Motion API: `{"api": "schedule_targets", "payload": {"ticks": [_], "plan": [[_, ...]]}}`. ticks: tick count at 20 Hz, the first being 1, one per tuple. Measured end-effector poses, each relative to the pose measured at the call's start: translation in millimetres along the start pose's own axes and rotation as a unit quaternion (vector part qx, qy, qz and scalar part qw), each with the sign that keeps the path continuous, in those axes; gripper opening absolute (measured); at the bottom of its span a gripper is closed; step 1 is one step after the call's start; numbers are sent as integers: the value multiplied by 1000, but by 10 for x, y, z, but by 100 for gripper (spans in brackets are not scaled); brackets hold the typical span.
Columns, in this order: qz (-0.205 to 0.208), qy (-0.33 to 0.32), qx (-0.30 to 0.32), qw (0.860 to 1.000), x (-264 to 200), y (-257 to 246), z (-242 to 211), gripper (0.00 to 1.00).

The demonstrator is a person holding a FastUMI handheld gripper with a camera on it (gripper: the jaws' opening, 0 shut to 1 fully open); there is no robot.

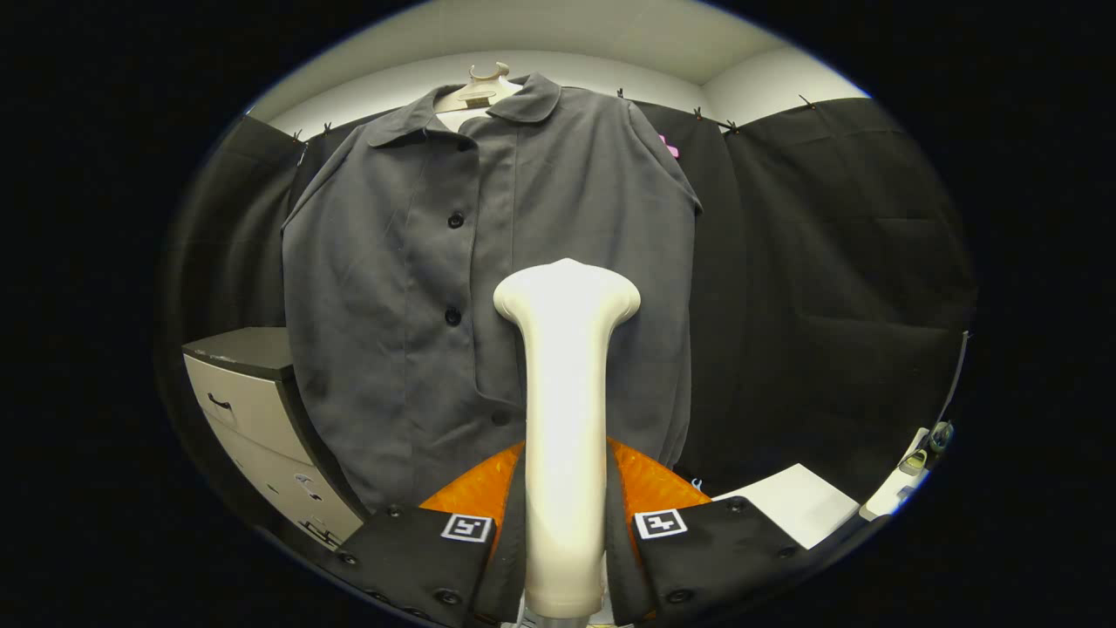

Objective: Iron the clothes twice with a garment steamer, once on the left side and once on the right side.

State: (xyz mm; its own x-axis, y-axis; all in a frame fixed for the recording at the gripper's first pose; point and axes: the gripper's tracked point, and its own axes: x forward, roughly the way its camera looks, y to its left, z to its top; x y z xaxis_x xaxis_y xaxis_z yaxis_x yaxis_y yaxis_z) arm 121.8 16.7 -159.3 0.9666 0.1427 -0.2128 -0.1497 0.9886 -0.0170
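The gripper (565, 532) has its fingers closed on the handle of the garment steamer (565, 419), both pressing its sides; the steamer looks rigid, smooth, probably slippery, best held low on the handle; its head meets the hanging grey shirt (392, 288), soft, light, likely to sway.

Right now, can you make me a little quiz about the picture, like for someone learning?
1. True or false: the gripper is shut on the garment steamer.
2. Where is the steamer's head? A) in front of the grey shirt, right of its buttons B) beside the drawer cabinet C) up at the collar
3. What does the shirt hang on?

Key: 1 true, both fingers press its handle. 2 A. 3 A pale hanger before the black cloth wall.
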Motion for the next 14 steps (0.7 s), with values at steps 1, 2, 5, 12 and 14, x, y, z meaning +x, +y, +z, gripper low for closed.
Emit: {"api": "schedule_targets", "payload": {"ticks": [1, 2, 5, 12, 14], "plan": [[-1, 5, 0, 1000, 4, -1, -63, 46], [-2, 12, -1, 1000, 22, 0, -125, 45], [-3, 31, -3, 1000, 39, -19, -336, 46], [-10, 74, -6, 997, 79, -34, -838, 46], [-10, 85, -3, 996, 65, -43, -965, 45]]}}
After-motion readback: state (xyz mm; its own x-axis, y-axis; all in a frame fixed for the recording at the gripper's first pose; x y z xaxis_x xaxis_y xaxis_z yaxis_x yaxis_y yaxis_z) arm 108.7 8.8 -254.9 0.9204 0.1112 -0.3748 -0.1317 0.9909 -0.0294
